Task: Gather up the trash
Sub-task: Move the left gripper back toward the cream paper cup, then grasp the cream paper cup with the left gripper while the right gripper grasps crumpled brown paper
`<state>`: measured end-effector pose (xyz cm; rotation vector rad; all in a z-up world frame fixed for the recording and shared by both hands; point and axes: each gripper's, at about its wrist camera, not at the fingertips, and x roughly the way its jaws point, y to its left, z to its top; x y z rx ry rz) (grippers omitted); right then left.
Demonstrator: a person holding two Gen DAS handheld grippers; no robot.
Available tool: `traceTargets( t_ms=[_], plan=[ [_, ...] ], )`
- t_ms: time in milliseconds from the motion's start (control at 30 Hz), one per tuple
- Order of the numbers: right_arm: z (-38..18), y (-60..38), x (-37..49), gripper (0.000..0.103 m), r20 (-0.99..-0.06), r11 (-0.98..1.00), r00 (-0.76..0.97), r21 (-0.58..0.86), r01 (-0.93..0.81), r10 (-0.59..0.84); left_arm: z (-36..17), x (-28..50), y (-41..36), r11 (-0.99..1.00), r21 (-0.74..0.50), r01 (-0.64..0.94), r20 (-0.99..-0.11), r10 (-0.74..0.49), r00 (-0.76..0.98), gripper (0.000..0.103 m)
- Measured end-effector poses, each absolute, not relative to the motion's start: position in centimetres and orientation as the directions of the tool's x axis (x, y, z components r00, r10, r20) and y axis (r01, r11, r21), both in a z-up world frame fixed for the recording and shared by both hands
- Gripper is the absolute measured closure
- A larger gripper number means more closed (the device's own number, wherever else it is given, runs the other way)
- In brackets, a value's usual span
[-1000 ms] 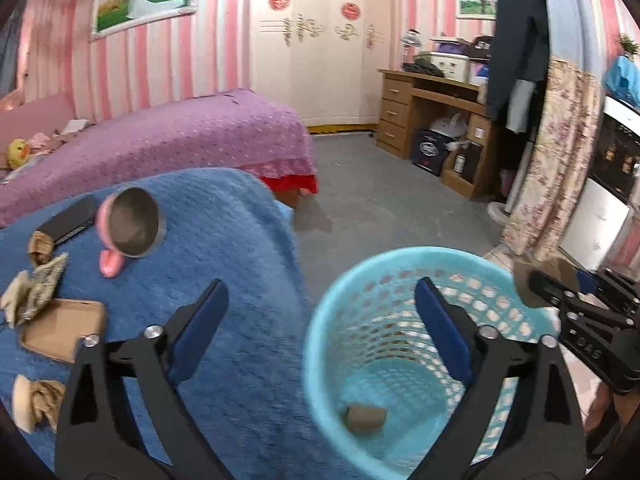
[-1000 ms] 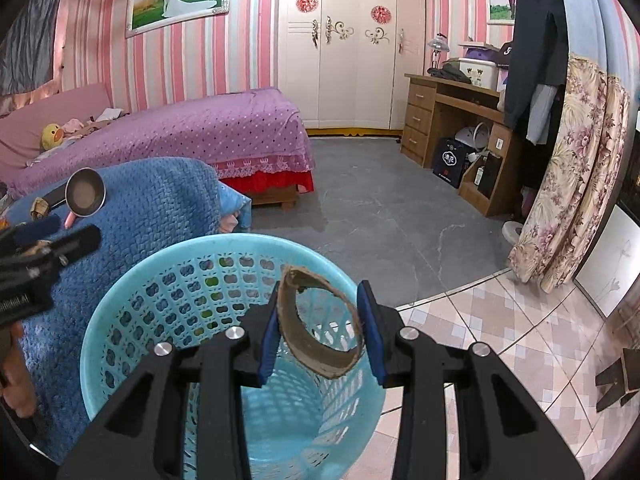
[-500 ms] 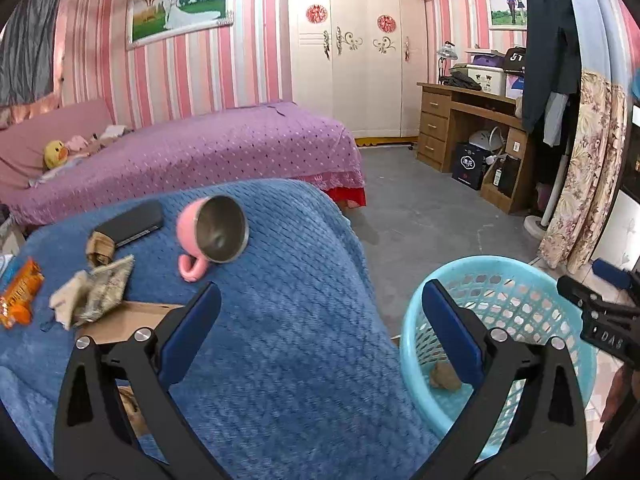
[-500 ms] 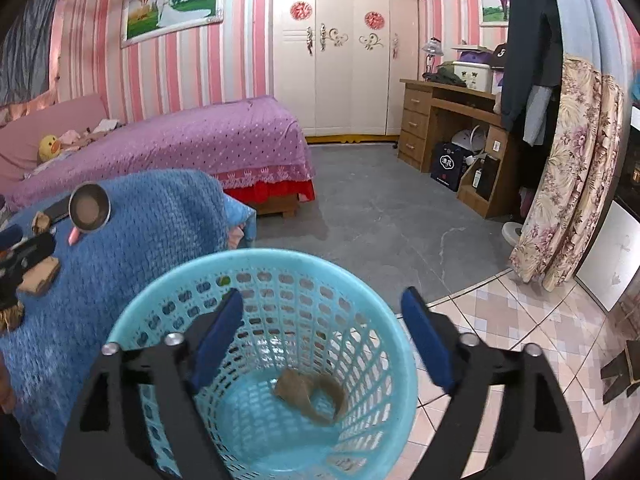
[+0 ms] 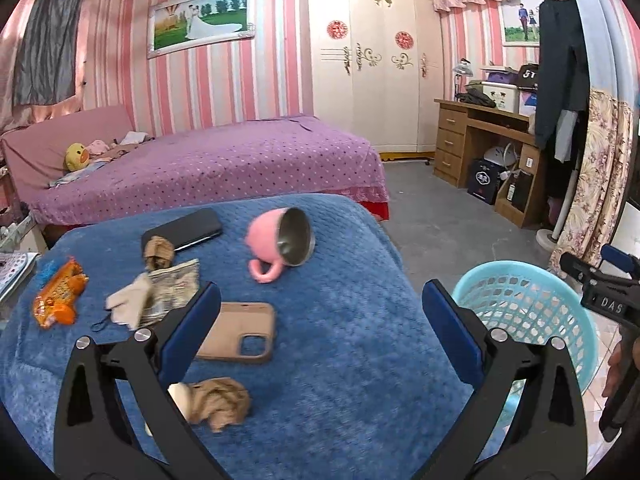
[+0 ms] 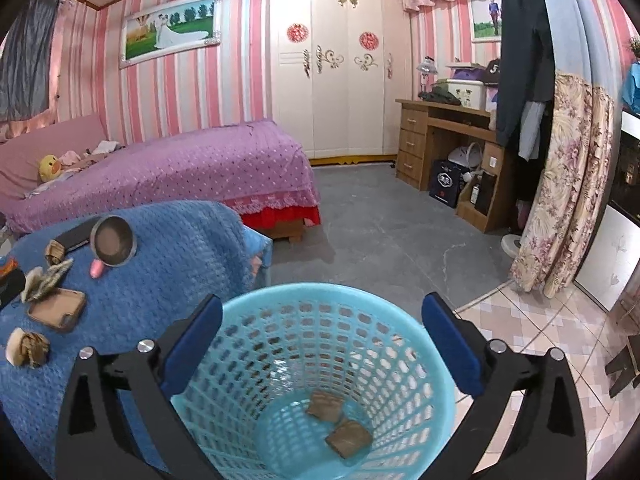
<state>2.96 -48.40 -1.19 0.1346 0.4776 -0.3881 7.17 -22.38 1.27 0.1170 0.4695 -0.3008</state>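
Note:
My left gripper [image 5: 320, 312] hangs open and empty over the blue blanket-covered table [image 5: 340, 380]. On the blanket lie a crumpled brown paper wad [image 5: 218, 400], a crushed foil wrapper [image 5: 160, 292], an orange snack packet [image 5: 58, 298] and a small brown wad [image 5: 158, 250]. A light blue plastic basket [image 5: 560, 320] stands on the floor to the table's right. My right gripper [image 6: 322, 320] is above that basket [image 6: 280, 300]; its jaws are opening with nothing between them. Two brown cardboard scraps [image 6: 326, 404] lie on the basket's bottom.
A pink cup [image 5: 280, 240] lies on its side on the blanket, beside a black phone [image 5: 188, 228] and a tan phone case [image 5: 240, 332]. A purple bed [image 5: 200, 168] stands behind the table. A wooden desk [image 6: 444, 136] and a floral curtain [image 6: 560, 200] are at the right.
My left gripper swung left from above the basket to above the blanket. My right gripper opened, and the brown cardboard ring it held dropped into the basket.

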Motion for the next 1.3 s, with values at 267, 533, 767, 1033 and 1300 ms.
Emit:
traceTargets(
  t_ms=[267, 533, 767, 1033, 1300],
  plan=[
    [-0.6, -43.0, 4.6, 0.005, -0.462, 0.947, 0.835, -0.03, 0.321, -0.297, 0.5, 7.7, -15.8, 0.968, 0.023, 0.248, -0.487, -0.206, 0.849, 0.006],
    [-0.9, -38.4, 5.9, 0.005, -0.475, 0.964, 0.841, -0.079, 0.255, -0.261, -1.6, 8.8, -9.1, 0.986, 0.021, 0.168, -0.527, -0.131, 0.84, 0.006],
    [-1.8, -37.2, 6.5, 0.005, -0.508, 0.97, 0.83, -0.048, 0.239, -0.23, -3.9, 8.6, -6.3, 0.986, -0.015, 0.163, -0.578, -0.142, 0.803, 0.006],
    [-2.4, -36.8, 7.1, 0.005, -0.531, 0.961, 0.811, -0.024, 0.274, -0.245, -6.4, 7.1, -7.2, 0.968, 0.024, 0.249, -0.608, -0.184, 0.773, 0.006],
    [-3.1, -35.0, 7.6, 0.005, -0.541, 0.962, 0.803, -0.041, 0.271, -0.25, -8.0, 8.0, -8.3, 0.95, 0.027, 0.31, -0.636, -0.223, 0.738, 0.037]
  ],
)
